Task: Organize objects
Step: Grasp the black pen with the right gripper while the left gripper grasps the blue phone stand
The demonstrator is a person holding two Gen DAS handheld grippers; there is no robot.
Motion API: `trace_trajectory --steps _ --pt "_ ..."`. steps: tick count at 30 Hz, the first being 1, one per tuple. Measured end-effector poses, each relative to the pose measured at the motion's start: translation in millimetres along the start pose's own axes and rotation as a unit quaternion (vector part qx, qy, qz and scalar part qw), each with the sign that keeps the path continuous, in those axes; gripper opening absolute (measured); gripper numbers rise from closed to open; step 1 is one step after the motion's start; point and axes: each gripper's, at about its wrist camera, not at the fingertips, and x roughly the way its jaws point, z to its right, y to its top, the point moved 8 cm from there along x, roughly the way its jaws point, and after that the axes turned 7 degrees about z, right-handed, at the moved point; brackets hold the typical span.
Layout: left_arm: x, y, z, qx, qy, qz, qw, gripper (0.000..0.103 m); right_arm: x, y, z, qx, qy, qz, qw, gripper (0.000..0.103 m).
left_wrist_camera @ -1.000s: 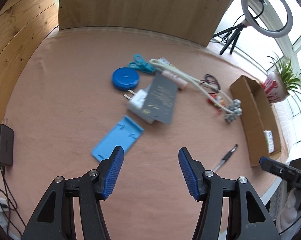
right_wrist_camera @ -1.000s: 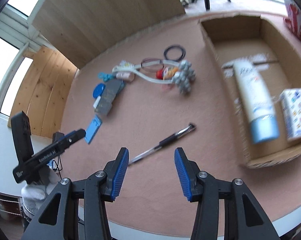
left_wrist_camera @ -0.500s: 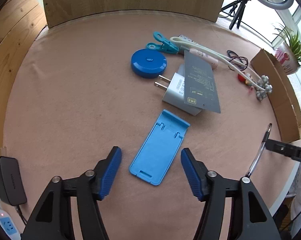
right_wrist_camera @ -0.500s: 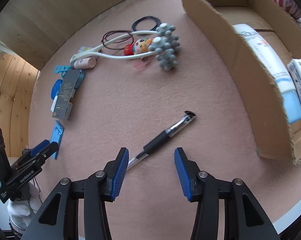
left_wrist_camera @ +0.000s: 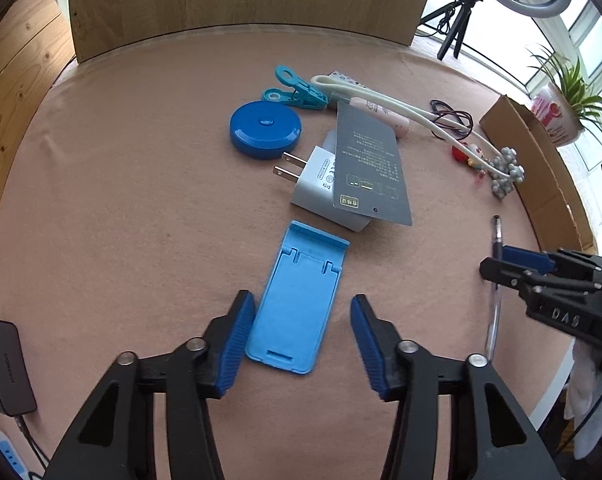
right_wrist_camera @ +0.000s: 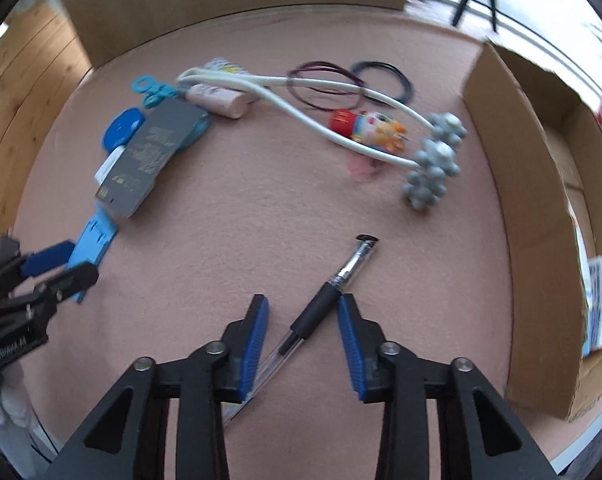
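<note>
A light blue phone stand (left_wrist_camera: 297, 296) lies flat on the pink felt, its near end between the fingers of my open left gripper (left_wrist_camera: 301, 344). The left fingers flank it without touching. A black and clear pen (right_wrist_camera: 321, 312) lies diagonally between the fingers of my open right gripper (right_wrist_camera: 303, 344), low over it. In the left wrist view the right gripper (left_wrist_camera: 513, 260) hovers over the pen (left_wrist_camera: 495, 280) at the right. The cardboard box (right_wrist_camera: 541, 216) stands to the right, holding a patterned small box (right_wrist_camera: 601, 304).
Further back lie a grey card (left_wrist_camera: 371, 168) on a white charger (left_wrist_camera: 317, 184), a round blue tape case (left_wrist_camera: 265, 130), a teal clip (left_wrist_camera: 297, 90), a pink tube, a white massager (right_wrist_camera: 433, 164), hair bands (right_wrist_camera: 353, 80) and a small toy (right_wrist_camera: 365, 124). A black adapter (left_wrist_camera: 3, 364) sits at the left edge.
Both grippers moved forward and down. The left one now straddles the phone stand's near end; the right one now straddles the pen's grip.
</note>
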Motion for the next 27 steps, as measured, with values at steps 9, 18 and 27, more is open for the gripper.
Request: trace_trajectory --steps 9,18,27 --pt "6 -6 23 0.0 -0.007 -0.001 1.0 0.032 -12 -15 -5 -0.003 0.023 -0.007 1.0 0.025" --pt "5 -12 32 -0.02 -0.011 0.0 0.9997 0.028 -13 -34 4 -0.034 0.0 -0.008 0.999 0.021" --pt "11 -6 45 0.012 0.025 -0.002 0.9996 0.045 -24 -46 27 -0.066 -0.014 0.0 0.998 0.008"
